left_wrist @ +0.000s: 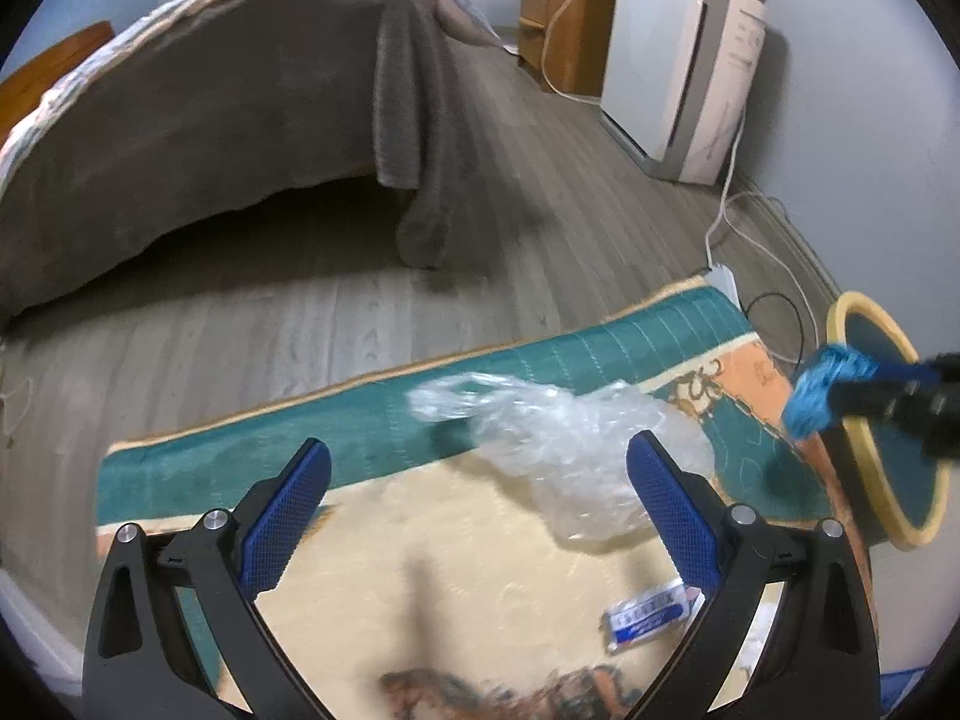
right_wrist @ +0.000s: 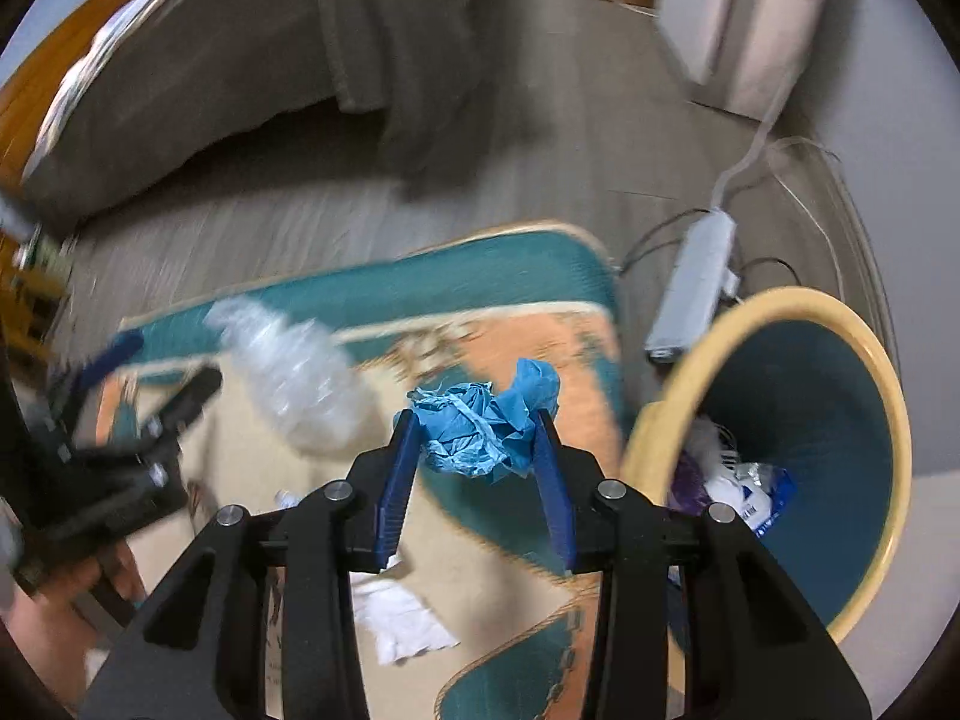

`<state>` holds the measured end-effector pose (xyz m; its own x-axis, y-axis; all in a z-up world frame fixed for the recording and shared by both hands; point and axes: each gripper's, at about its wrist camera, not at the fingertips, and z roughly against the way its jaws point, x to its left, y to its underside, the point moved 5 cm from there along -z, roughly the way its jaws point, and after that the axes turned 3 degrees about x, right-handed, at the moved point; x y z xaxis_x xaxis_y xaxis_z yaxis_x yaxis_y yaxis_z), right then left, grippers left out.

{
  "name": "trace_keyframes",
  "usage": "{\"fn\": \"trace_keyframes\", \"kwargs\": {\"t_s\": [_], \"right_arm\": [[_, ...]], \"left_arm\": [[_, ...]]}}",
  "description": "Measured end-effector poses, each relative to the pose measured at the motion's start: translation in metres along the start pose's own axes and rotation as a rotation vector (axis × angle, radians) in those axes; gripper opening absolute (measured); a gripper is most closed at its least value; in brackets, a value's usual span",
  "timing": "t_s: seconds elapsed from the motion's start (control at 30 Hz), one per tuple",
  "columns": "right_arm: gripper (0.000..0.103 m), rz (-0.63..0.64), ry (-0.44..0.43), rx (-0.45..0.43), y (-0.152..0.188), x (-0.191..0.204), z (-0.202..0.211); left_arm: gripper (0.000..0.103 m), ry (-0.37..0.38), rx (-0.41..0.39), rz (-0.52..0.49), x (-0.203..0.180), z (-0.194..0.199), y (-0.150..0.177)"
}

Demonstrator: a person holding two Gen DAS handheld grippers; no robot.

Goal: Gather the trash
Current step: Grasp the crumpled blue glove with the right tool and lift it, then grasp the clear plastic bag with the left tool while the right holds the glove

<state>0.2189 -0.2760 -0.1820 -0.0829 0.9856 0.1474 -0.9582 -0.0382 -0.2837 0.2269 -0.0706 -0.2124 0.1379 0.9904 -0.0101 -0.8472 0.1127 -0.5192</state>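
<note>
My right gripper [right_wrist: 474,423] is shut on a crumpled blue wad [right_wrist: 480,429], held above the rug just left of the teal bin with a yellow rim [right_wrist: 678,396]. The left wrist view shows that same blue wad [left_wrist: 819,390] by the bin's rim [left_wrist: 864,450]. My left gripper [left_wrist: 480,465] stands open over the rug, with a clear crumpled plastic bag [left_wrist: 570,450] lying just beyond and between its fingertips. The right wrist view shows the plastic bag [right_wrist: 294,372] and the left gripper [right_wrist: 156,384] at the left, blurred.
A small blue-and-white wrapper [left_wrist: 648,615] and a white paper scrap [right_wrist: 402,618] lie on the cream and teal rug [left_wrist: 360,432]. The bin holds several bits of trash [right_wrist: 744,492]. A power strip [right_wrist: 690,294] with cables lies behind it. A bed [left_wrist: 210,120] and a white appliance [left_wrist: 678,60] stand farther back.
</note>
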Motion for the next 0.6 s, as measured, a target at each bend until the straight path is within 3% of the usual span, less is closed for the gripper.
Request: {"fn": "trace_keyframes", "kwargs": {"t_s": [0.27,0.47,0.6], "right_arm": [[0.038,-0.039,0.002,0.007,-0.002,-0.007,-0.009],[0.038,-0.023,-0.001,0.015,-0.005,-0.005,-0.012],[0.038,-0.023,0.001,0.014,-0.005,-0.005,-0.011]], "left_arm": [[0.098,-0.034,0.026,-0.084,-0.027,-0.025,0.009],[0.098,-0.007,0.066,-0.116,-0.033,-0.035,0.014],[0.090,0.010,0.086,-0.165,-0.040,-0.039,0.020]]}}
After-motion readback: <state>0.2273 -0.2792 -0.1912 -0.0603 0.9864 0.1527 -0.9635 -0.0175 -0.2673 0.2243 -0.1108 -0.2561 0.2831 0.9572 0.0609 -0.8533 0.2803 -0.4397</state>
